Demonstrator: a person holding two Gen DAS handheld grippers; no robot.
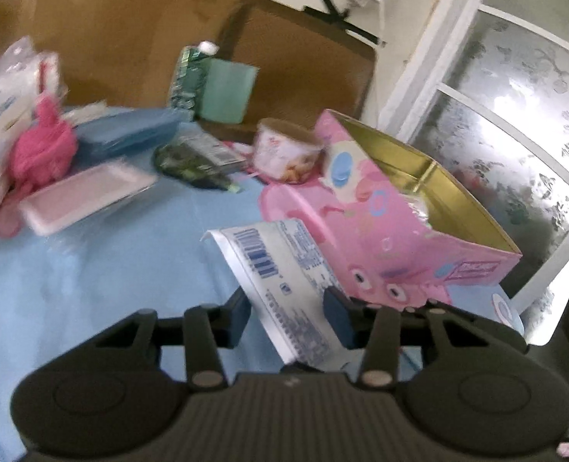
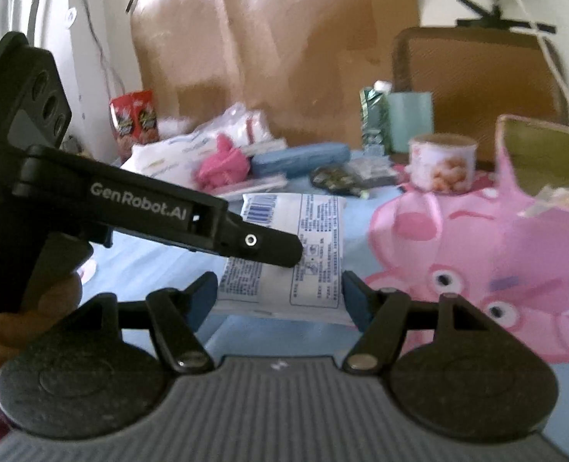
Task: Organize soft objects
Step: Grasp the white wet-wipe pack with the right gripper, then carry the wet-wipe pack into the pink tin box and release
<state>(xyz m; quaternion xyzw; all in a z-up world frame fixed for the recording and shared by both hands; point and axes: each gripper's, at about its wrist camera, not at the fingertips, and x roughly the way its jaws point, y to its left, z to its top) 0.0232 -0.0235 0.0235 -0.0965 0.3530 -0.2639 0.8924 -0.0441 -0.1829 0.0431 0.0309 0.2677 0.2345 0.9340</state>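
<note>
Holding a white packet (image 1: 280, 281) between its fingers, the left hand-held gripper (image 1: 290, 313) keeps it beside the pink box (image 1: 392, 231). The right hand-held gripper (image 2: 278, 300) has its fingers apart around the same packet.

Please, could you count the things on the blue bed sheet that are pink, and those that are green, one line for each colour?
Pink: 3, the open pink cartoon cardboard box, the crumpled pink cloth, the flat pale pink tray.
Green: 3, the green drink carton, the plain mint green box, the dark green crinkly packet.
Total: 6.
</note>
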